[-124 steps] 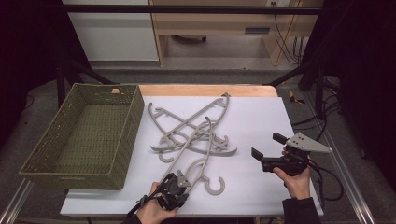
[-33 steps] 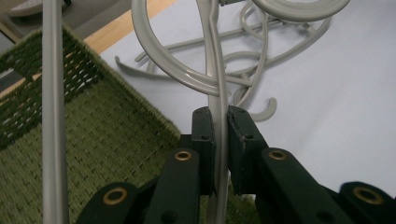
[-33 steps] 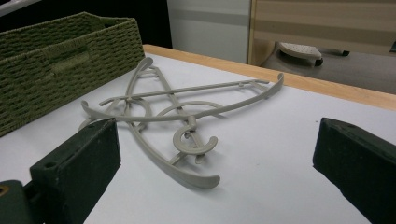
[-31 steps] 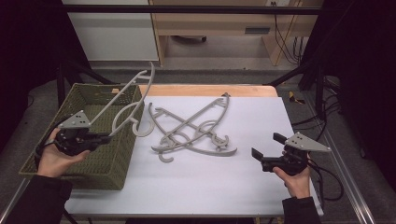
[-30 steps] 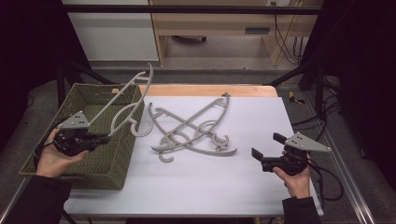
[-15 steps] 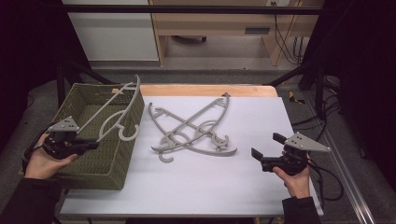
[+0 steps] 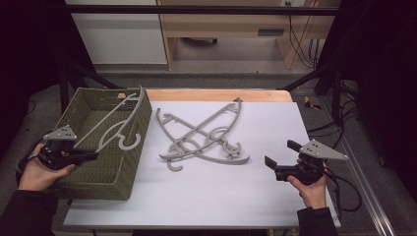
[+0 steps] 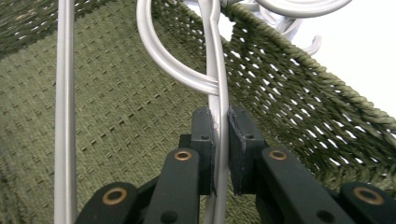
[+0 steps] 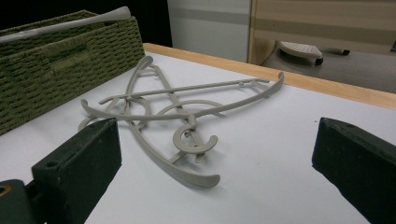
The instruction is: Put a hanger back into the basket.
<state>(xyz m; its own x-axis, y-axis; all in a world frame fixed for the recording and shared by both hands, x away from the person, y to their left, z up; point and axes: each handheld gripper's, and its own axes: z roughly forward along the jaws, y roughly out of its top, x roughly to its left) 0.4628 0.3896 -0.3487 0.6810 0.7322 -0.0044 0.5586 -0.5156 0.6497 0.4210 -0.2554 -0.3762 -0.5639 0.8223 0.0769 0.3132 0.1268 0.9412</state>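
My left gripper (image 7: 91, 156) (image 8: 220, 135) is shut on a grey plastic hanger (image 7: 115, 123) (image 8: 215, 60), held tilted over the green woven basket (image 7: 83, 169) (image 8: 107, 116) at the table's left. The hanger's far end rests near the basket's back right corner. Two more grey hangers (image 7: 201, 137) (image 9: 173, 116) lie crossed on the white table top (image 7: 221, 191). At the table's right, my right gripper (image 7: 280, 160) (image 9: 210, 154) stands open with nothing between its jaws, facing the crossed hangers from a short way off.
The basket's right wall (image 8: 299, 93) stands between the held hanger and the white surface. A wooden strip (image 7: 221, 95) edges the table's far side. Black frame bars and cables (image 7: 344, 128) run along the right. Bare white surface lies in front of the crossed hangers.
My left gripper has carried one hanger from the table's front to the basket and lowered it into it, moving further left. The right gripper has stayed still and open.
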